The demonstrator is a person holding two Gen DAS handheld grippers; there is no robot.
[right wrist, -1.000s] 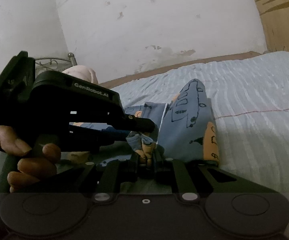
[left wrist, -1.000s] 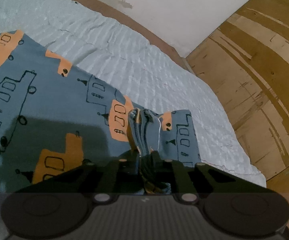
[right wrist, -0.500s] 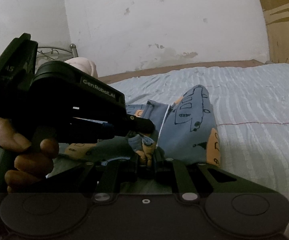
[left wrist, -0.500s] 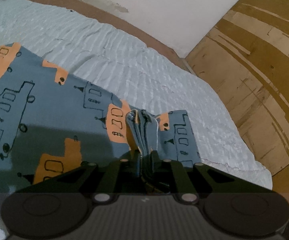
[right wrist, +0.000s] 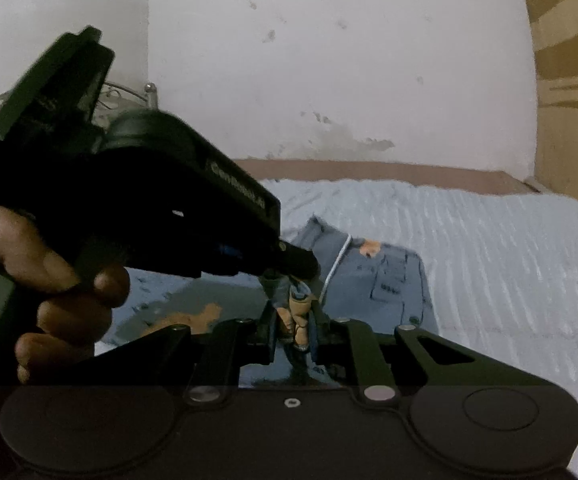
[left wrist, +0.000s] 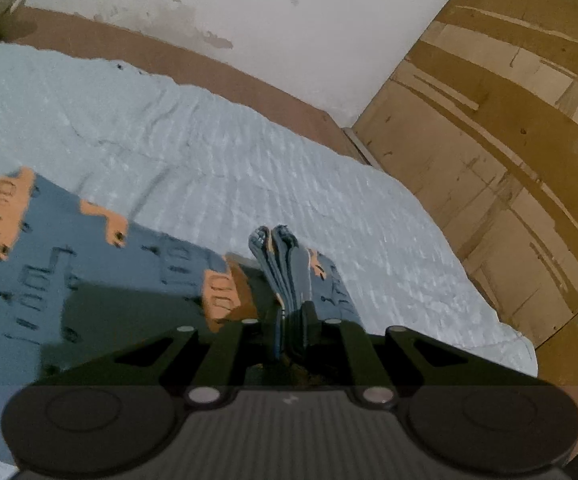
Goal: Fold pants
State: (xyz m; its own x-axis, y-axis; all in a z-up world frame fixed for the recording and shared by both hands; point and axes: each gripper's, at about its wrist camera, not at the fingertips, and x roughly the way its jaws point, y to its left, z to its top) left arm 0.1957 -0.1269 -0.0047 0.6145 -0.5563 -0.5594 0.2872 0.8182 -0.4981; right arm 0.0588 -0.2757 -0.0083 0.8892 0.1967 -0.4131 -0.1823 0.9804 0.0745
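The pale blue bedspread (left wrist: 249, 160) carries the pants (left wrist: 89, 280), whose gathered edge has lifted off it since a second ago (a fold seems underway). Left gripper (left wrist: 291, 312) and right gripper (right wrist: 293, 320) each pinch bunched cloth, jaws nearly closed.
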